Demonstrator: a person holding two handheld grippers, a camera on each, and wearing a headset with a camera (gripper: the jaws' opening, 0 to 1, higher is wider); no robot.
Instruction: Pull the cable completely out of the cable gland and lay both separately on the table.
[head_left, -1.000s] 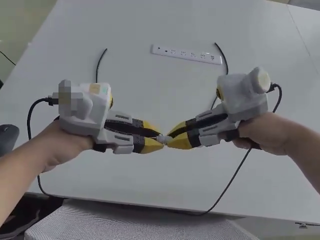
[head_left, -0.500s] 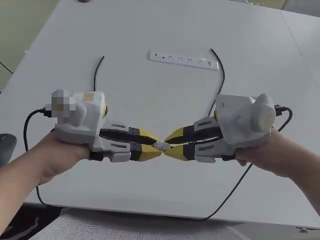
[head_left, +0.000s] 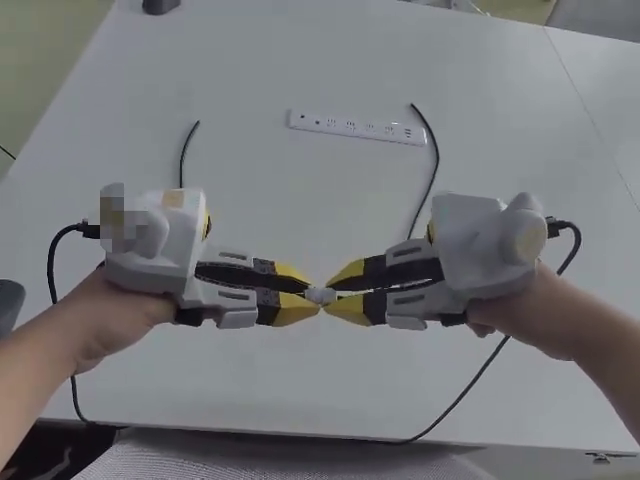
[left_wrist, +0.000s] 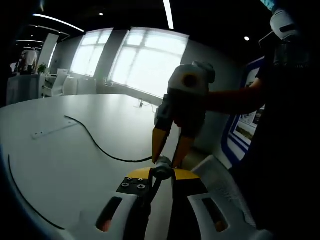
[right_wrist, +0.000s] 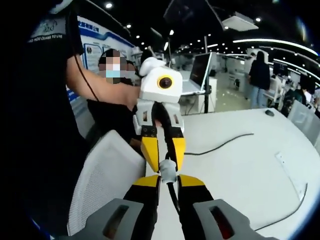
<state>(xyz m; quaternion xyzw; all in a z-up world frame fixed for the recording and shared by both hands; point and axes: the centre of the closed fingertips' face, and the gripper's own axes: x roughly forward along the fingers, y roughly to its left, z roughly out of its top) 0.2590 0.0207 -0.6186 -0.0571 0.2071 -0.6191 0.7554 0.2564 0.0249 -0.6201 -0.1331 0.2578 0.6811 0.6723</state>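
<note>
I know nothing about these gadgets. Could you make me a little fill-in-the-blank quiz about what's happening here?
The left gripper and right gripper meet tip to tip at a small cable gland, held ___ the table. Their fingers are coloured ___. From the gland a ___ cable runs between the right gripper's fingers. The power strip behind them is ___.
Missing: above; yellow; black; white.

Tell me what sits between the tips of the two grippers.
The small white cable gland, gripped from both sides by left gripper and right gripper; the head view shows it.
</note>
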